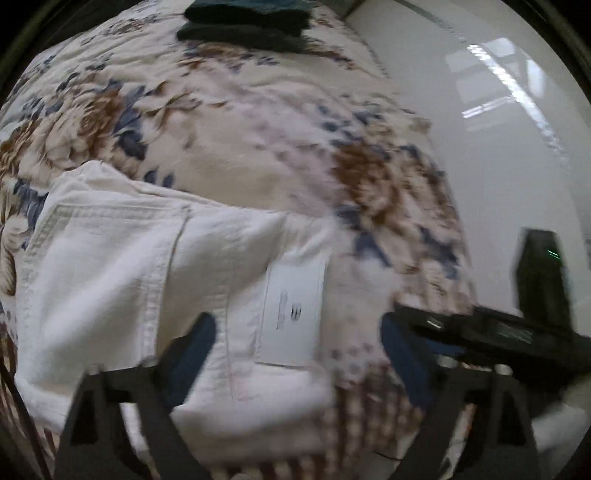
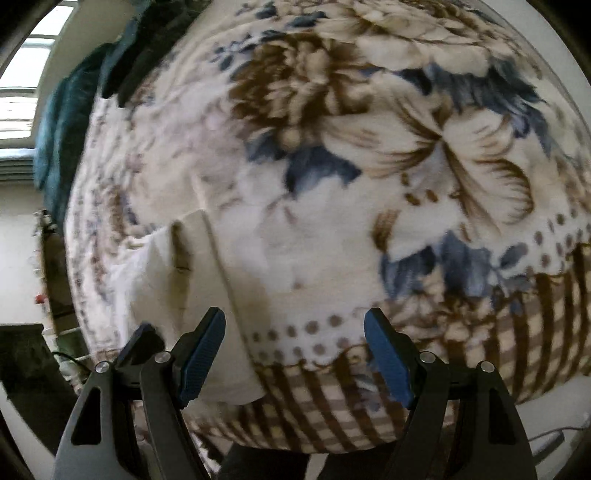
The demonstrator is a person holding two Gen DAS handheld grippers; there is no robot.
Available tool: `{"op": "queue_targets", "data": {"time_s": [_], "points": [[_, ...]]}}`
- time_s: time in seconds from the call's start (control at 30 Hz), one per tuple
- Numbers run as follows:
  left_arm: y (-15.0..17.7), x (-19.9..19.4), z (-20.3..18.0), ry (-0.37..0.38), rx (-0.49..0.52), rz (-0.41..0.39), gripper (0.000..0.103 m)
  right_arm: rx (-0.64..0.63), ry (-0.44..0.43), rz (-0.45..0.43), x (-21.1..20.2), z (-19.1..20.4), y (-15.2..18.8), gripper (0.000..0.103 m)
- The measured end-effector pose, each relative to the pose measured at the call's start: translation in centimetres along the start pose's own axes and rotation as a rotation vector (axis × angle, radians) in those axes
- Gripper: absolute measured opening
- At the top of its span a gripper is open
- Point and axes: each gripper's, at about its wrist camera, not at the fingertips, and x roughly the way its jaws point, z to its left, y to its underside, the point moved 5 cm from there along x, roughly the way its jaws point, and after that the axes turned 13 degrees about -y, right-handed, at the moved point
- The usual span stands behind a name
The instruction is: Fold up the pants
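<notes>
the white pants [image 1: 122, 280] lie on a floral blanket [image 1: 229, 147] as a compact, squared-off bundle, so the folding looks largely done; what may remain, as a judgement, is a last tidy or moving them to the dark folded clothes [image 1: 247, 22] stacked at the far end of the blanket. the frames are motion-blurred, so finer creases are hard to read.

the fabric is an off-white, denim-like weave with a stitched pocket edge running across the top layer, and a white paper tag [image 1: 293, 314] with small black print sits near the bundle's right edge. the layers look thick and sit fairly flat.

the left gripper [image 1: 299, 347] hovers over the near edge of the pants with its jaws wide apart, holding nothing. the right gripper [image 2: 295, 354] is likewise spread wide and empty, aimed at bare blanket, with the pants [image 2: 177, 280] just to its left. in the left view the right gripper's dark body [image 1: 495, 332] shows alongside.
</notes>
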Motion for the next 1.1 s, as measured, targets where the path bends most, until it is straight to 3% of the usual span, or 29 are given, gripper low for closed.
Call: {"op": "queue_targets", "data": {"time_s": [0.1,0.2,0.33,0.43,0.5,0.53,0.57,0.6,0.73,0.83,1.0,1.07,1.1], "points": [[0.9,-2.4,-0.6,0.003,0.029,0.031,0.099,-0.006,-0.073,0.003,-0.1,1.0,0.0,0.084],[0.2,-4.3,2.1,-0.050,0.007,0.001,0.099,0.007,-0.149,0.053,1.6,2.2,-0.1,0.084],[-1.9,-5.5,10.6,-0.200,-0.105,-0.033,0.099,0.004,-0.240,0.111,5.9,4.4,-0.8,0.084],[-3.2,-4.2,16.6,-0.303,-0.167,0.004,0.099,0.018,-0.238,0.167,9.9,5.2,-1.6,0.082],[-3.7,-3.4,19.3,-0.325,-0.202,0.020,0.099,0.001,-0.229,0.158,10.8,6.2,-1.8,0.031],[-3.9,-3.0,20.4,-0.332,-0.218,0.028,0.099,-0.058,-0.163,0.138,10.5,7.1,-1.8,0.027],[-4.1,-2.5,21.0,-0.331,-0.224,0.036,0.099,-0.115,-0.129,0.120,10.3,8.1,-1.9,0.016],[-4.2,-2.3,21.4,-0.330,-0.229,0.041,0.099,-0.155,-0.133,0.086,9.3,9.3,-1.7,0.013],[-5.3,-0.8,21.9,-0.261,-0.282,0.065,0.099,-0.250,-0.109,-0.016,5.4,11.7,-1.5,0.012],[-6.8,1.2,21.6,-0.195,-0.321,0.103,0.099,-0.196,-0.073,-0.036,4.8,9.9,-2.3,0.012],[-9.6,5.9,20.0,-0.079,-0.306,0.219,0.099,-0.140,-0.059,0.005,7.8,7.2,-3.4,0.012],[-10.9,8.4,19.5,-0.042,-0.303,0.272,0.083,-0.133,-0.066,0.005,7.6,6.5,-3.6,0.012],[-11.5,8.9,19.5,-0.040,-0.301,0.272,0.058,-0.138,-0.071,0.006,7.6,6.6,-3.8,0.012]]}}
